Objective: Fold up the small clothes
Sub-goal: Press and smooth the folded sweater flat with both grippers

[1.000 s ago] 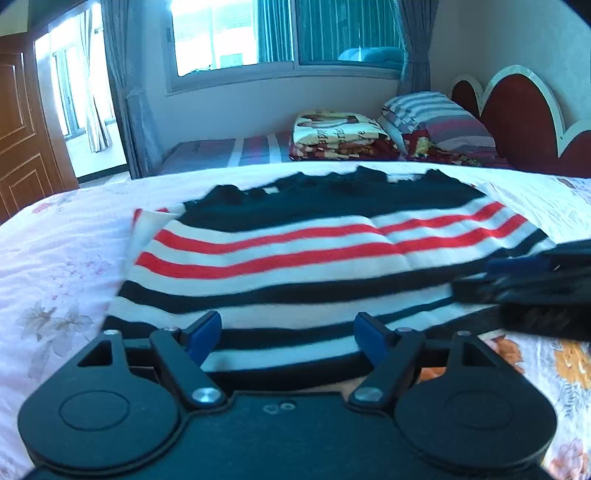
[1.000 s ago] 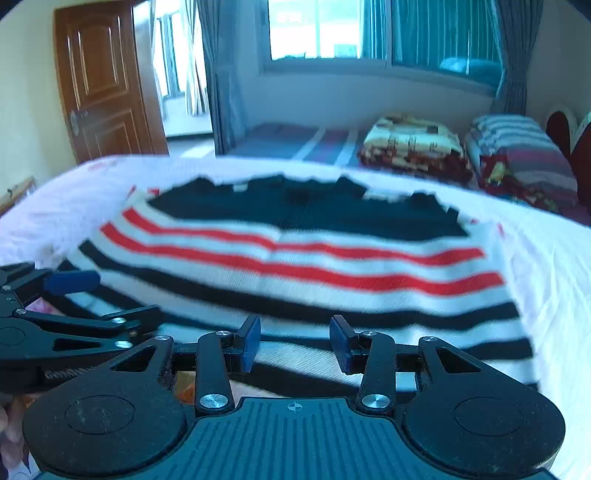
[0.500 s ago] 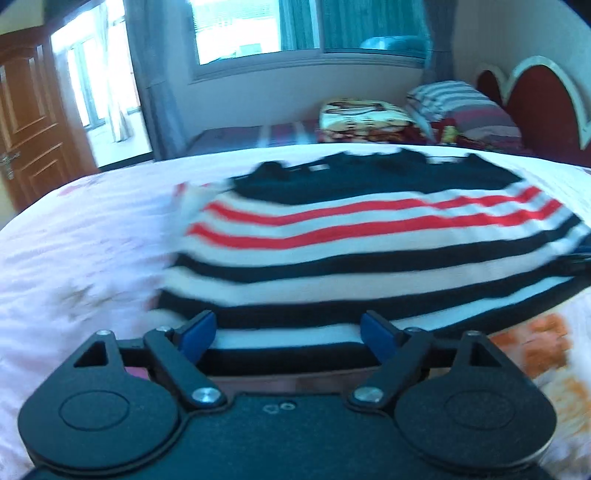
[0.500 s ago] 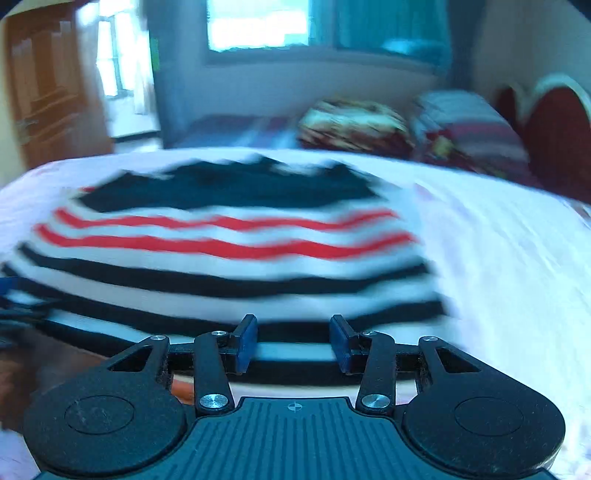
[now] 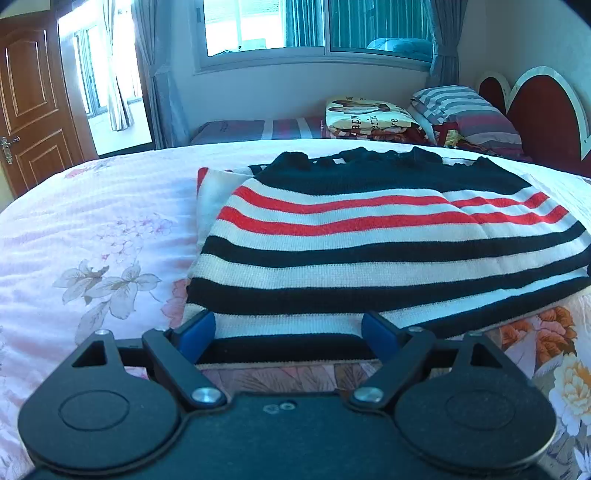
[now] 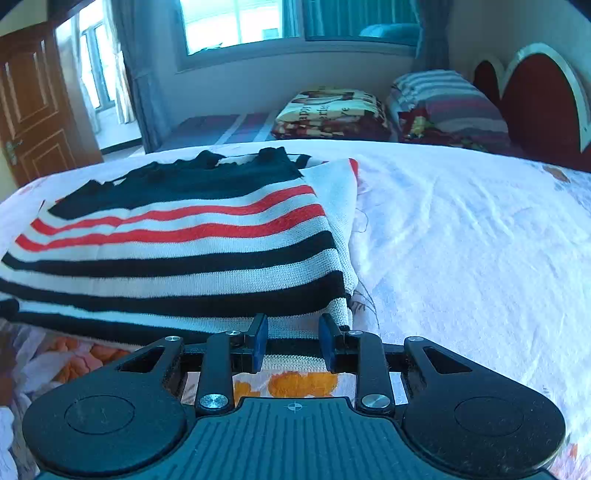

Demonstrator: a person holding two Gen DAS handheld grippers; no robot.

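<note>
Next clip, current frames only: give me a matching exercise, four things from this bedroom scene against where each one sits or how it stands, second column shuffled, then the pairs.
Things:
1. striped sweater
2. left gripper
3. right gripper
4. wooden door

Place or state:
A. jaws wide, at the sweater's near left corner
B. far left of the room
C. folded flat on the floral bedspread
D. jaws narrower, at the sweater's near right corner

Pairs: 1-C, 2-A, 3-D, 4-B

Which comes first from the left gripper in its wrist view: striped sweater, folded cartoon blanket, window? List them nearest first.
1. striped sweater: on the bed, its near hem at the left gripper.
2. folded cartoon blanket: beyond the bed, right of centre.
3. window: back wall, top.
</note>
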